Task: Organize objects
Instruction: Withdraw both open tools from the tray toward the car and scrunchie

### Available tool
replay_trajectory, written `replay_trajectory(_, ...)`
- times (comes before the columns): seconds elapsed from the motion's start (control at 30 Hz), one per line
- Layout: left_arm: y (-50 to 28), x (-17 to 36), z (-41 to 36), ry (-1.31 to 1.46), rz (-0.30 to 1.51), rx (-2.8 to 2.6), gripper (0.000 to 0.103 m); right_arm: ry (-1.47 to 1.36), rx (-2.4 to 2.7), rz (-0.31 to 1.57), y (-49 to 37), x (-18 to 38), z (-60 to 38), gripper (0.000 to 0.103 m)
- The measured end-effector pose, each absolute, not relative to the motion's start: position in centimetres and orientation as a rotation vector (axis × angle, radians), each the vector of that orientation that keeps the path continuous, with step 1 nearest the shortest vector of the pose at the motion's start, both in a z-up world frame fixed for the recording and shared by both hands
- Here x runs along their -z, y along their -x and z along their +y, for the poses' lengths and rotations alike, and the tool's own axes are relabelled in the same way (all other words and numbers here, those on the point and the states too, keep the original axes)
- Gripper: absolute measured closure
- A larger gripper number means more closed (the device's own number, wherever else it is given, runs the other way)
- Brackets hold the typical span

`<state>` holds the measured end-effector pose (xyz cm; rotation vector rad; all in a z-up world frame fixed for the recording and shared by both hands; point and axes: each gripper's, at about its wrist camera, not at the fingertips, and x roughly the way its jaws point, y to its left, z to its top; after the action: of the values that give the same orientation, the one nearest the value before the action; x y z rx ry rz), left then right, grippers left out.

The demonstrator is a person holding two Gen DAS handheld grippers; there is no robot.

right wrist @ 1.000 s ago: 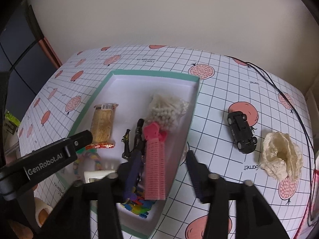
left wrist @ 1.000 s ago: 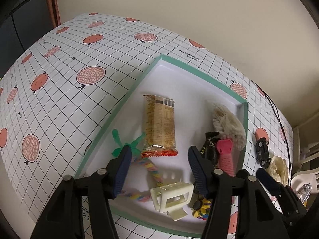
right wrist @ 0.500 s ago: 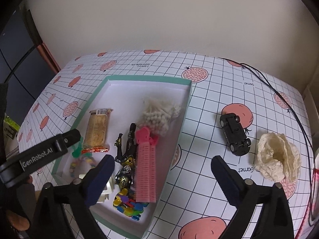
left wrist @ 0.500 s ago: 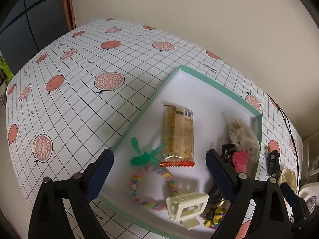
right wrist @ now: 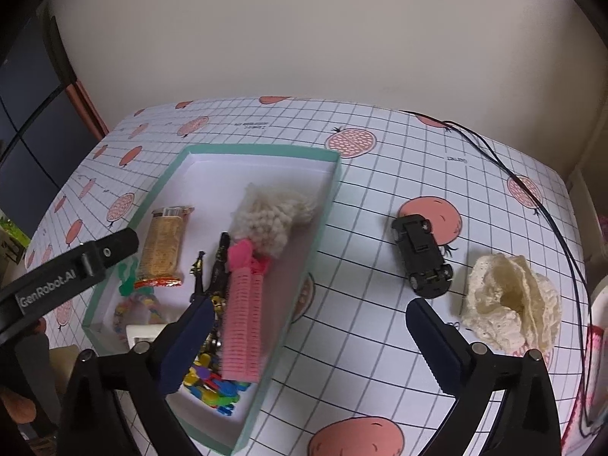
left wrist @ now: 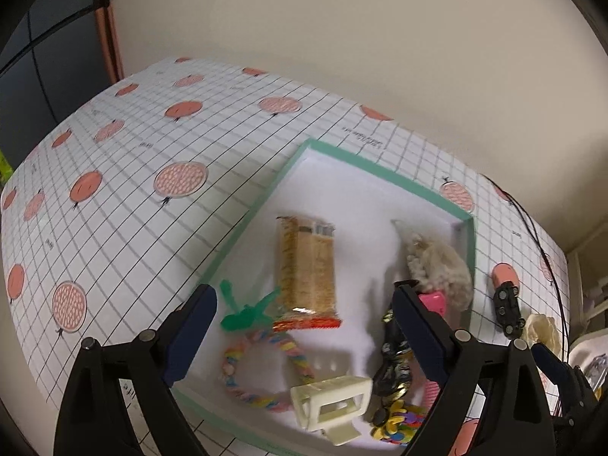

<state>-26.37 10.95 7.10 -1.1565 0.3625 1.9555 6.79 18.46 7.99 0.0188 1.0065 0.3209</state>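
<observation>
Grid-patterned tabletop (right wrist: pixel 380 228) with pomegranate print, set against a plain cream wall. Left to right:

- Left gripper (left wrist: pixel 304 326): fingers spread wide, holding nothing, poised above the near end of the box.
- Teal-rimmed box (right wrist: pixel 262 149), white inside, containing: green plastic piece (left wrist: pixel 243 313); rainbow rope ring (left wrist: pixel 262 372); wrapped snack bar (left wrist: pixel 307 266); cream hair claw (left wrist: pixel 330 404); dark figurine (right wrist: pixel 216 266); pink mesh roller (right wrist: pixel 243 315); fluffy beige item (right wrist: pixel 269 220); multicoloured small pieces (right wrist: pixel 212 380).
- Right gripper (right wrist: pixel 307 342): fingers wide apart, empty, over the tabletop just right of the box wall.
- Black toy car (right wrist: pixel 421 254): outside the box, lying upside down on the tabletop.
- Cream lace item (right wrist: pixel 513 304): outside the box, just right of the car.

Status, as judged: most items were boxed; car and lace item remained to collect, the car nearest the right gripper.
</observation>
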Motion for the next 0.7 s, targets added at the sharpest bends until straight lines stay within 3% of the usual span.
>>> replay_trajectory(0.7, 14.5, -9.6, 20.9, 0.980, 0.454, -1.586, 0.009, -0.226, -0.052, 0.993, -9.8, -6.3, 3.5, 0.001)
